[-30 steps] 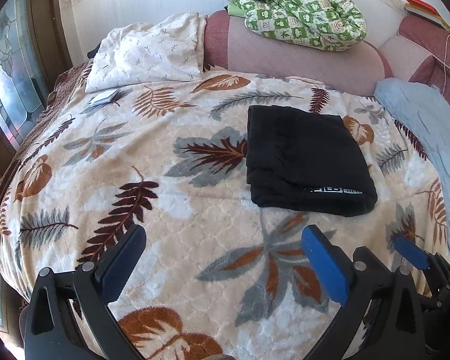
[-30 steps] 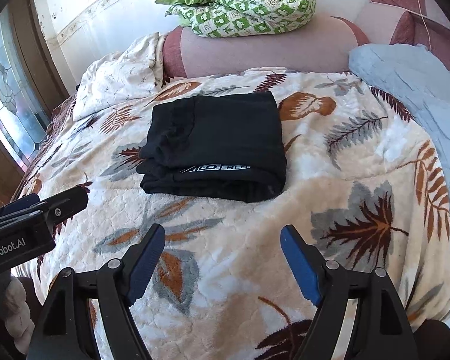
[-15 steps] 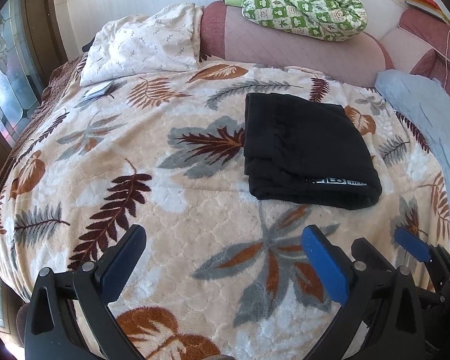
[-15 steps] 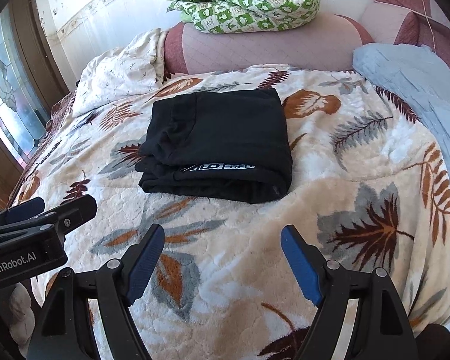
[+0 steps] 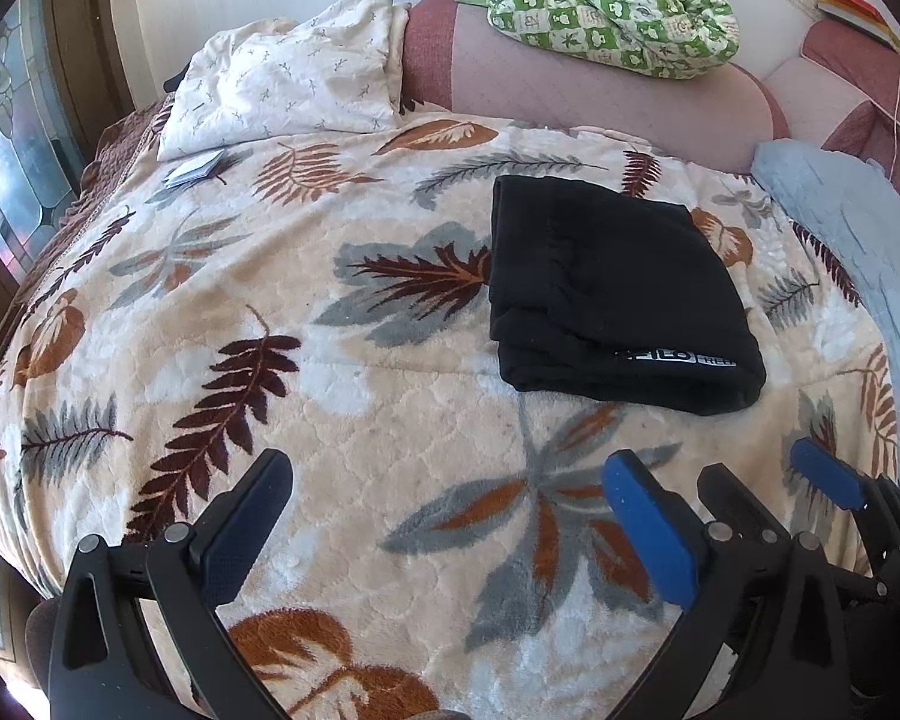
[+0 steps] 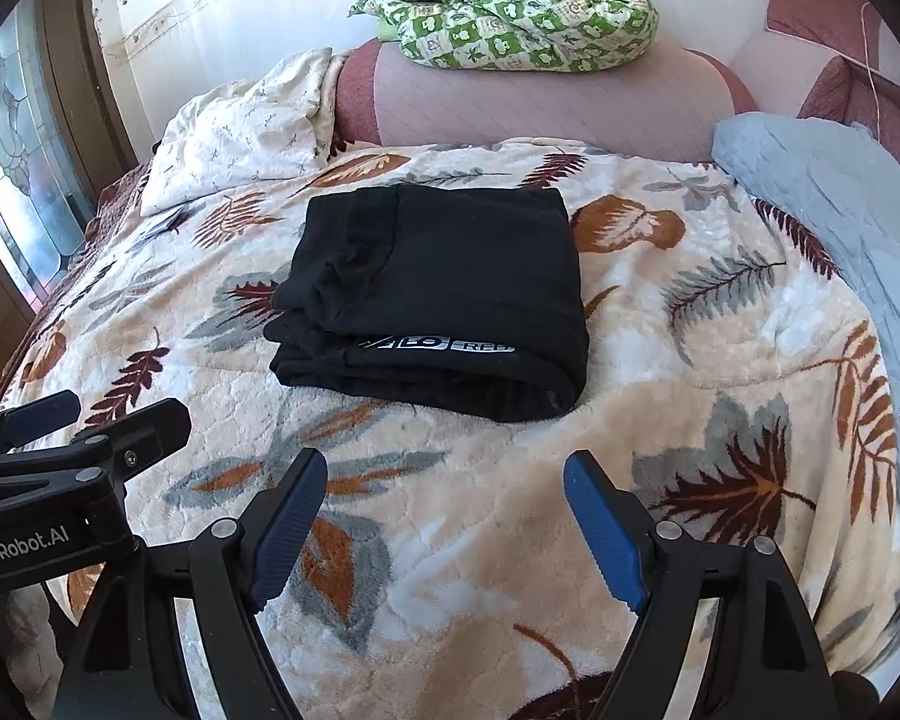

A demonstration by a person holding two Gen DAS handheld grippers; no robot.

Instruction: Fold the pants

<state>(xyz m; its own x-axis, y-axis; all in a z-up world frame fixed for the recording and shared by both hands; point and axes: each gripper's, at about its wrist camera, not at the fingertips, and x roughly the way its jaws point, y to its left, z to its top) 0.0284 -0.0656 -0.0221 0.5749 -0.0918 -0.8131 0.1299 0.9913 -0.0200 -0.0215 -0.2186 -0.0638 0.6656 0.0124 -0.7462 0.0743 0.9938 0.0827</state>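
Black pants point(image 5: 612, 294) lie folded into a thick rectangle on the leaf-print blanket point(image 5: 270, 312), with a white logo along the near fold; they also show in the right wrist view point(image 6: 444, 294). My left gripper point(image 5: 450, 516) is open and empty, low over the blanket, near and left of the pants. My right gripper point(image 6: 444, 516) is open and empty, just in front of the pants. Each gripper shows at the edge of the other's view: the right gripper point(image 5: 768, 489) and the left gripper point(image 6: 99, 414).
A white pillow point(image 5: 288, 72) and a small booklet point(image 5: 195, 168) lie at the far left. A green patterned quilt point(image 5: 606, 6) sits on the pink headboard point(image 5: 570, 96). A light blue blanket point(image 6: 840, 204) lies at the right. A window point(image 5: 6, 138) is at the left.
Both grippers have drawn back slightly toward the near edge of the bed and stayed open. The pants have not moved.
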